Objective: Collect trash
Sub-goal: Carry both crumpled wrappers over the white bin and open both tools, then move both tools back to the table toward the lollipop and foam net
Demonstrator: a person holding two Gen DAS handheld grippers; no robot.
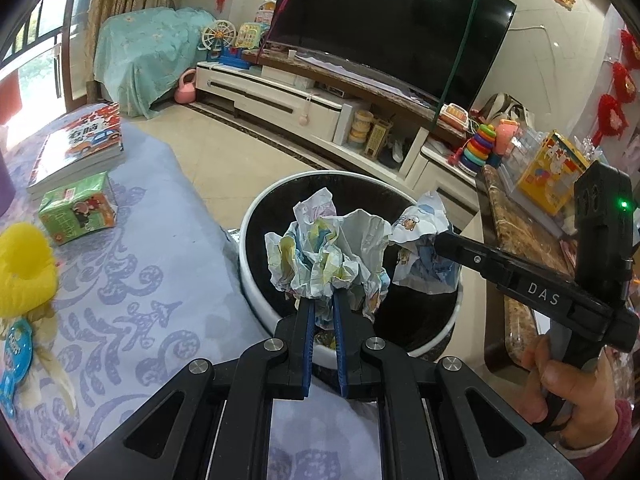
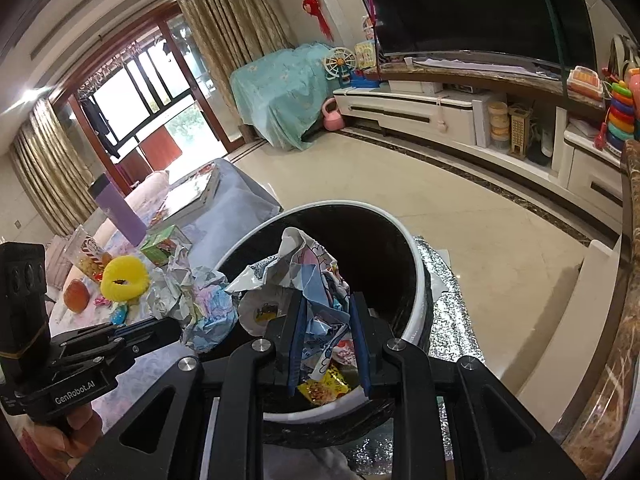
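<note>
A round bin with a white rim (image 1: 256,208) and black inside stands on the floor beside the table. My left gripper (image 1: 323,300) is shut on a crumpled paper ball (image 1: 324,256), held over the bin's mouth. My right gripper (image 2: 326,300) is shut on a second crumpled printed wrapper (image 2: 308,268), also above the bin (image 2: 418,276). The right gripper's tip (image 1: 444,240) shows in the left wrist view with its wrapper (image 1: 420,224). In the right wrist view the left gripper (image 2: 176,328) comes in from the left, holding its paper ball (image 2: 200,300). A yellow snack packet (image 2: 324,390) lies inside the bin.
The table's lilac patterned cloth (image 1: 152,280) carries a green carton (image 1: 78,208), books (image 1: 84,144), a yellow ring toy (image 1: 24,268) and a purple bottle (image 2: 118,208). A marble-topped side table (image 1: 516,220) stands right of the bin. TV cabinet (image 1: 304,100) and tiled floor lie beyond.
</note>
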